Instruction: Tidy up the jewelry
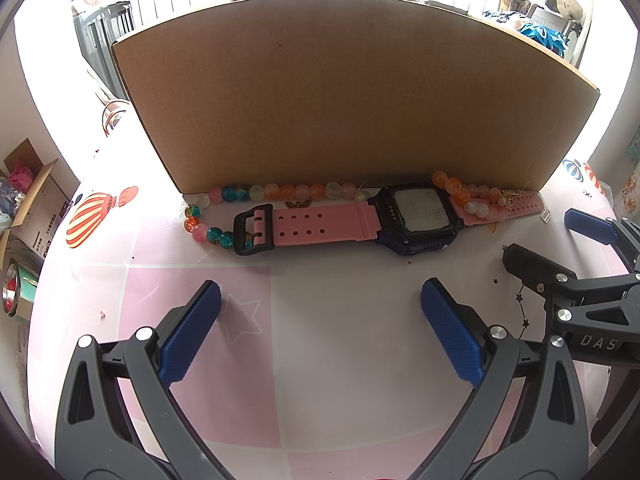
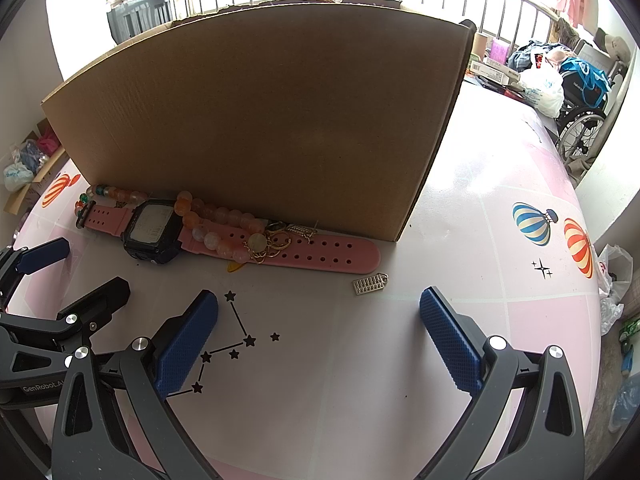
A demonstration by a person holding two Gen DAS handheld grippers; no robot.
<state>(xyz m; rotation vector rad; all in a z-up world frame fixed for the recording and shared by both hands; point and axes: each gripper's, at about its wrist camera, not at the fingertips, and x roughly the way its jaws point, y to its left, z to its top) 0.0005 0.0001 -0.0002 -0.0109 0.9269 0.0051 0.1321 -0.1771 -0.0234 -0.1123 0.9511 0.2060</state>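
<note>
Left wrist view: the left hand-held gripper (image 1: pixel 320 308) is spread wide and grasps nothing, its blue pads hanging over bare worktop (image 1: pixel 344 380). Straight ahead lies the watch (image 1: pixel 416 218), flat along the foot of the box (image 1: pixel 340 100) that stands toward the far edge. Its pink strap runs left to right, so its long axis lies crosswise to the fingers. The beads (image 1: pixel 280 192) string along between strap and box, curl round the buckle end on the left, and drape over the strap on the right. The right hand-held gripper (image 1: pixel 560 248) shows at the right edge, also released.

Right wrist view: the right hand-held gripper (image 2: pixel 320 312) is wide apart and empty. A small silver charm (image 2: pixel 370 284) lies alone just ahead, between the pads' line and the strap tip. The watch (image 2: pixel 154 228) and beads (image 2: pixel 224 220) lie ahead and to the left, with a gold tangle (image 2: pixel 272 242) on the strap.

By my reading the right one is nearer the charm and the left nearer the watch face; either would need to turn or straddle the strap across its narrow width.
</note>
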